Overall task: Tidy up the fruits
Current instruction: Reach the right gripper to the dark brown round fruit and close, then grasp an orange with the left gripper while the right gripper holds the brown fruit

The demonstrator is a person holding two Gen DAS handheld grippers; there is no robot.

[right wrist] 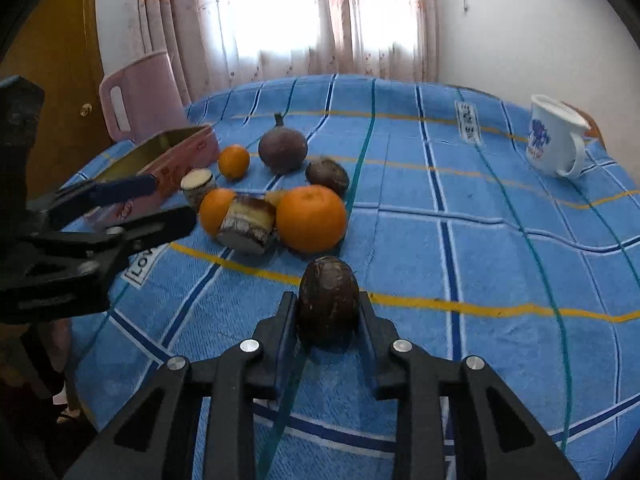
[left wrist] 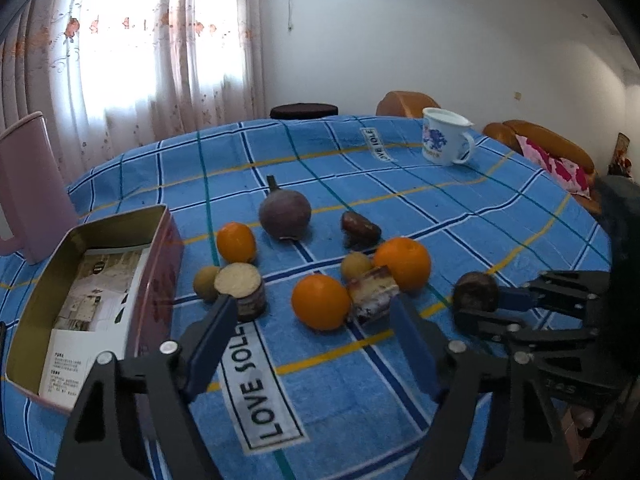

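Observation:
My right gripper (right wrist: pixel 328 304) is shut on a dark brown fruit (right wrist: pixel 328 304), held just above the blue checked cloth; it also shows in the left wrist view (left wrist: pixel 476 292). My left gripper (left wrist: pixel 312 312) is open and empty, in front of an orange (left wrist: pixel 320 301) and a cut root piece (left wrist: pixel 372 294). Two more oranges (left wrist: pixel 403 258) (left wrist: pixel 236 242), a purple round fruit (left wrist: pixel 285 214), a dark fruit (left wrist: pixel 359 229), two small tan fruits (left wrist: pixel 206 282) and a cut yam piece (left wrist: pixel 242 290) lie clustered mid-table. An open pink tin (left wrist: pixel 152 280) stands at left.
A pink pitcher (left wrist: pixel 32 184) stands behind the tin. A white mug (left wrist: pixel 444 140) sits at the far right of the table. Papers (left wrist: pixel 96 308) lie inside the tin. Brown sofas stand beyond the table's far edge.

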